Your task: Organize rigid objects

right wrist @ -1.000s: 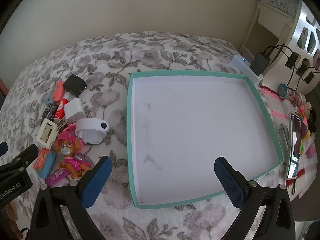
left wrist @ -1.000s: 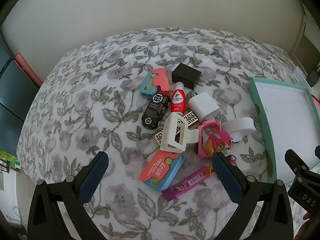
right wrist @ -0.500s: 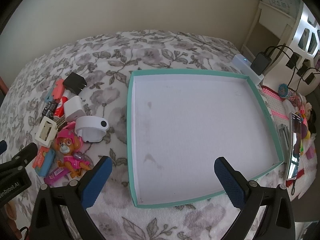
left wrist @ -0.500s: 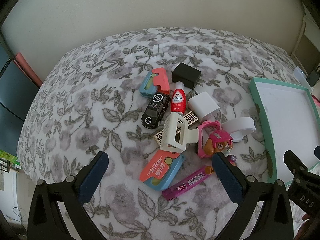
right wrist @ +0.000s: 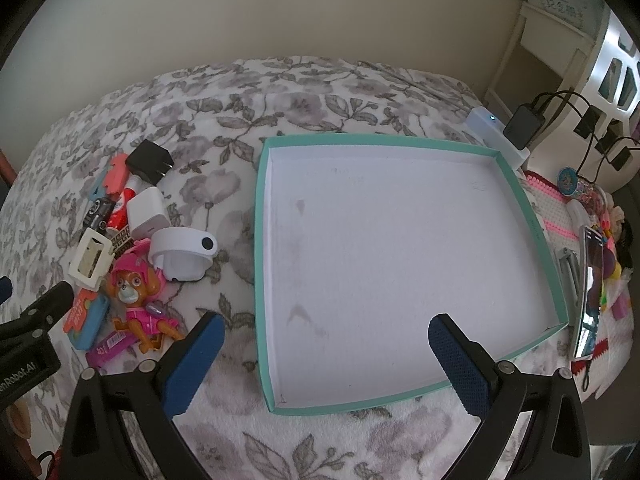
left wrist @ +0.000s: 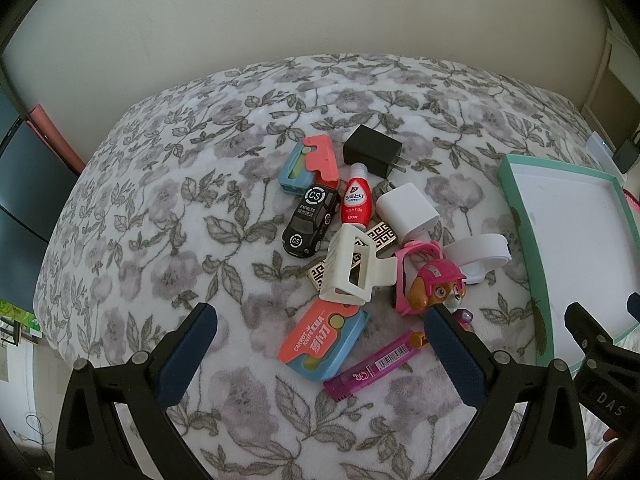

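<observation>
Your left gripper (left wrist: 320, 344) hovered with fingers apart, low in frame, over the toy pile (left wrist: 360, 248), your right gripper (right wrist: 324, 356) likewise spread, over the teal tray (right wrist: 262, 240), centre frame.

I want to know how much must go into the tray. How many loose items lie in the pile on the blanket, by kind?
Chargers: 2, black and white
Carrot knives: 2
Toys: 2, car, pup
Hair clip: 1
Red bottle: 1
Purple lead case: 1
Patterned strip: 1
White camera gadget: 1
Total: 11
</observation>
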